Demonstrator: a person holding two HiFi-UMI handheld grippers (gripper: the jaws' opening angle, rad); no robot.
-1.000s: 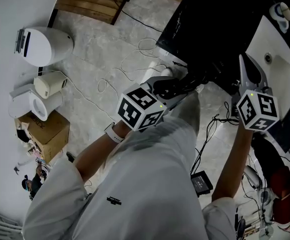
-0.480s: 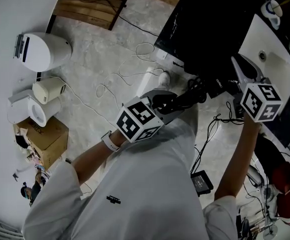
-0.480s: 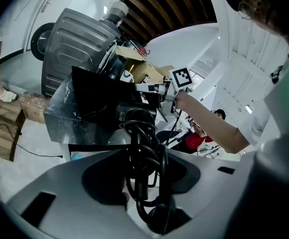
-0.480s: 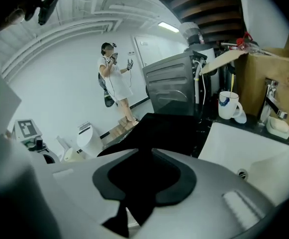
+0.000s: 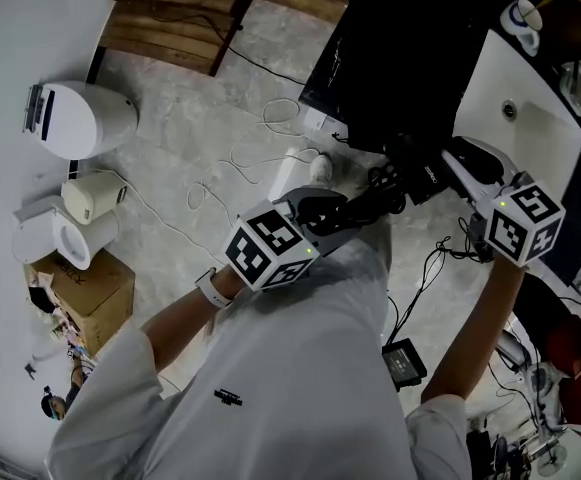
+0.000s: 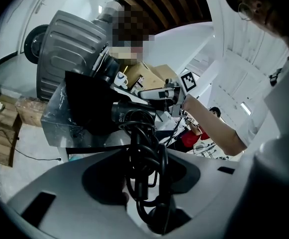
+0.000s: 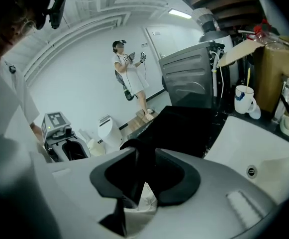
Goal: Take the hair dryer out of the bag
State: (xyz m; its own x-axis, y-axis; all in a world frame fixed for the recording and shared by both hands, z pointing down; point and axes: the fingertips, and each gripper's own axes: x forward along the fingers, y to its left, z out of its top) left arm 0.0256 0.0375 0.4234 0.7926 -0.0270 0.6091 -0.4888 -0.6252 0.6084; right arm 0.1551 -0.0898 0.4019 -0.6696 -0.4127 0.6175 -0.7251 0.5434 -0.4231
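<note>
Right gripper [image 5: 460,160] just opened, bag [image 7: 184,126] between; left gripper [image 6: 146,183] clamps cord [image 6: 144,148].

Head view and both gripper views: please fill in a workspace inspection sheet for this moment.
Surface: speckled counter with a white sink set in it.
Job's things: black bag on the counter; hair dryer in front of it, cord bundled.
Clutter: mug by the sink; white appliances and cardboard box on the floor.
Grippers: left gripper shut on the hair dryer; right gripper open, jaws just been opening, a strip of bag between them.
Cables: white cable looped on the floor; black adapter.
Surroundings: wooden pallet; another person by the wall.
</note>
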